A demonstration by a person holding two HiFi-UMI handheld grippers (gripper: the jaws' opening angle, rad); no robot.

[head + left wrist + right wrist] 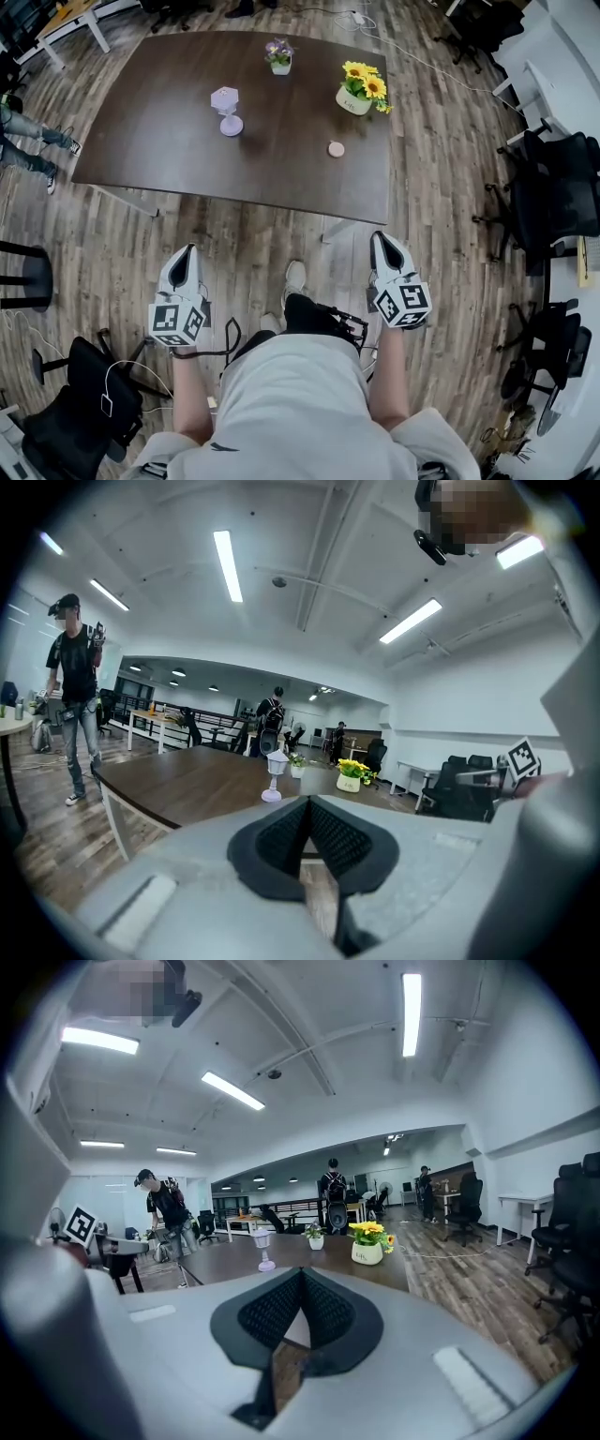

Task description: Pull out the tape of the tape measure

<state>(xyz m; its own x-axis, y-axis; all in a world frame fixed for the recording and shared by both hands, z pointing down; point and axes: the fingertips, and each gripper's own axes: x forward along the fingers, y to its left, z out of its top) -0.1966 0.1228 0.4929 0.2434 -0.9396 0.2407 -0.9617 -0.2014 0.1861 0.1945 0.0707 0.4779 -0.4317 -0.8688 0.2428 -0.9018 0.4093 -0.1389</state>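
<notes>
A small round pinkish tape measure (pixel 336 149) lies on the dark brown table (pixel 169 141), near its front right part. Both grippers hang over the wooden floor short of the table's near edge, well apart from the tape measure. My left gripper (pixel 185 251) is shut with nothing between its pads; its black pads (pixel 281 841) meet at the tip. My right gripper (pixel 382 239) is shut and empty too, pads (pixel 323 1312) pressed together. In both gripper views the table stands ahead, but I cannot make out the tape measure there.
On the table stand a lilac lantern-shaped ornament (pixel 227 111), a pot of purple flowers (pixel 279 56) and a pot of sunflowers (pixel 361 89). Black office chairs (pixel 553 197) line the right side. A black stool (pixel 28 277) stands left. Other people stand beyond the table (pixel 73 686).
</notes>
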